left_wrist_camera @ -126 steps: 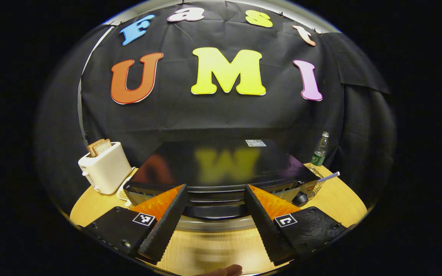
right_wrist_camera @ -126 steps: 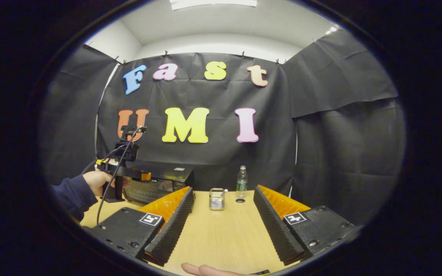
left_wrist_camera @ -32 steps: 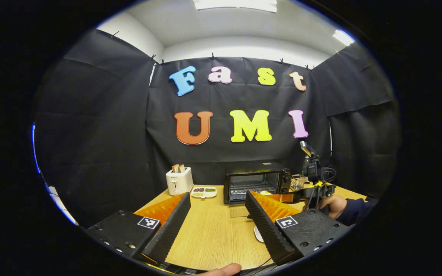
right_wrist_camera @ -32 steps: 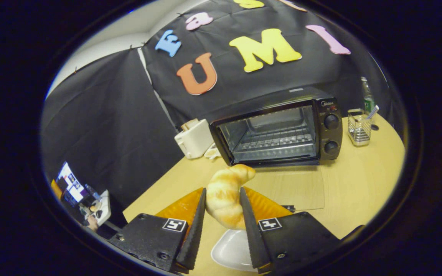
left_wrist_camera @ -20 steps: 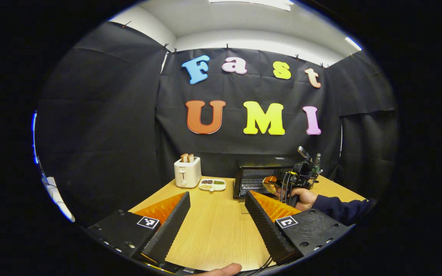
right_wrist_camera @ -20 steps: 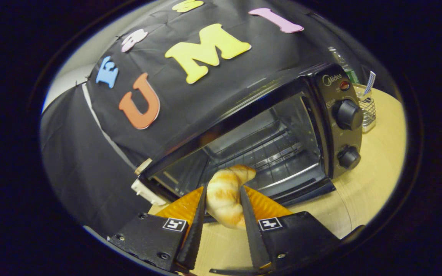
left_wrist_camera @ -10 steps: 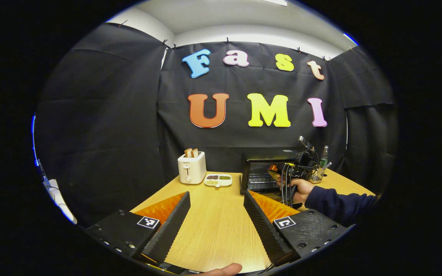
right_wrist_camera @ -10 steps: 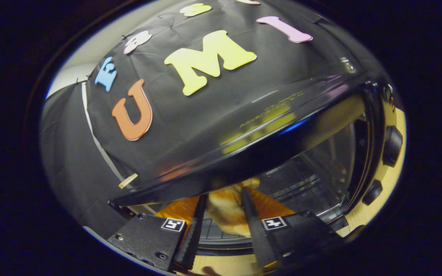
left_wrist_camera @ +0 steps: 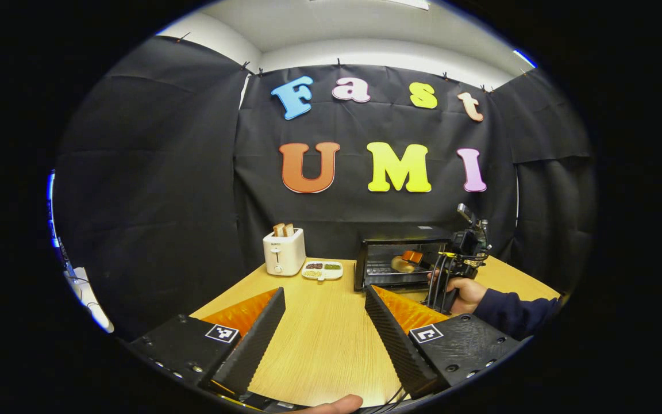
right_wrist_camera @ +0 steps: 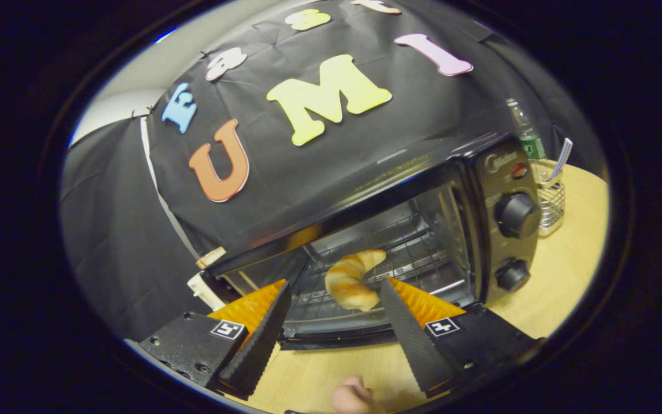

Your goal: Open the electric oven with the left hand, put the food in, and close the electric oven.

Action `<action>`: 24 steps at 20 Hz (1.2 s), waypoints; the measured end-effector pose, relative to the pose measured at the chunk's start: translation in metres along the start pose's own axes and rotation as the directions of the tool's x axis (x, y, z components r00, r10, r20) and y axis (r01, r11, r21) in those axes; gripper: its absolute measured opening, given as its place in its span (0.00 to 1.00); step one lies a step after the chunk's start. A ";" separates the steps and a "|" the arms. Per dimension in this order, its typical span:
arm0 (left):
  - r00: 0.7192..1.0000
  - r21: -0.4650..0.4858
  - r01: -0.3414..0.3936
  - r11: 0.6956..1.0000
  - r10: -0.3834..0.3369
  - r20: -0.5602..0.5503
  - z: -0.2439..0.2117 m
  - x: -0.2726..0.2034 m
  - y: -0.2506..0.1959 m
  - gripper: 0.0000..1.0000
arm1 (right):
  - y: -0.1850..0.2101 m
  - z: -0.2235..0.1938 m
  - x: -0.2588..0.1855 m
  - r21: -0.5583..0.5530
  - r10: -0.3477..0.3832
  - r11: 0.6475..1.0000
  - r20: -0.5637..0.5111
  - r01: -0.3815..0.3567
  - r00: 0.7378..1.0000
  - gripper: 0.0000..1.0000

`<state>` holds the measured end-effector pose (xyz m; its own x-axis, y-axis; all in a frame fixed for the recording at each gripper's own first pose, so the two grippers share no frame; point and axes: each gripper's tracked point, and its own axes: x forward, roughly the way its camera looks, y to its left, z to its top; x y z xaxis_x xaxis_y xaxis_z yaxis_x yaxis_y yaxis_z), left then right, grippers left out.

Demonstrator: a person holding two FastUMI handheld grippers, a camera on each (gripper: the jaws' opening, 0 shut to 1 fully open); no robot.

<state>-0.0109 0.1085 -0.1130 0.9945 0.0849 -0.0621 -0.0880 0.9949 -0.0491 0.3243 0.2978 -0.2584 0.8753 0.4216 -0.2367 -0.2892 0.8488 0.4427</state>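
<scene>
A: Half a second ago the right gripper (right_wrist_camera: 331, 322) was clamped on the croissant (right_wrist_camera: 353, 278) deep under the oven's top edge; now its fingers stand apart, nothing between them, and it has drawn back toward six o'clock.

B: So the croissant is in?

A: It lies on the wire rack (right_wrist_camera: 400, 261) inside the oven (right_wrist_camera: 365, 190), just past the fingertips at about twelve o'clock in the right gripper view. From the left gripper view it shows through the oven's open front at two o'clock.

B: And the left gripper (left_wrist_camera: 322, 339)?

A: Spread wide and empty, low over the table (left_wrist_camera: 319, 322), well apart from the oven.

B: What makes the step go well from here?

A: I'd judge the right gripper should back straight out toward six o'clock, keeping level so no finger catches the rack or nudges the croissant forward. The croissant looks to sit near the rack's front; whether it clears the door's swing I cannot tell.

B: Then the door?

A: It is down and out of clear sight. Closing it calls for a slow lift from below, once the right gripper is fully clear.
</scene>
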 end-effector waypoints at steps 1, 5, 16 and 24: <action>1.000 0.001 0.005 1.000 -0.005 0.003 0.002 -0.004 -0.004 0.93 | 0.005 0.006 -0.017 -0.013 0.014 1.000 0.019 -0.014 1.000 0.99; 0.999 0.005 0.043 0.999 -0.043 0.004 0.006 -0.013 -0.022 0.92 | 0.017 0.022 -0.088 -0.094 0.053 0.994 0.060 -0.047 0.997 0.94; 0.991 -0.016 0.125 0.992 -0.126 -0.045 0.000 0.038 -0.083 0.92 | 0.003 0.107 -0.324 -0.364 -0.111 0.895 0.381 0.259 0.918 0.96; 0.960 -0.025 0.218 0.976 -0.219 -0.177 -0.050 0.105 -0.155 0.93 | -0.021 0.174 -0.436 -0.351 -0.154 0.875 0.451 0.333 0.879 1.00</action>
<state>0.1044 -0.0399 -0.1621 0.9635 -0.1456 -0.2249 0.1291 0.9879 -0.0863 0.0160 0.0399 -0.0137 0.9889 0.0960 0.1136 -0.0972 0.9953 0.0052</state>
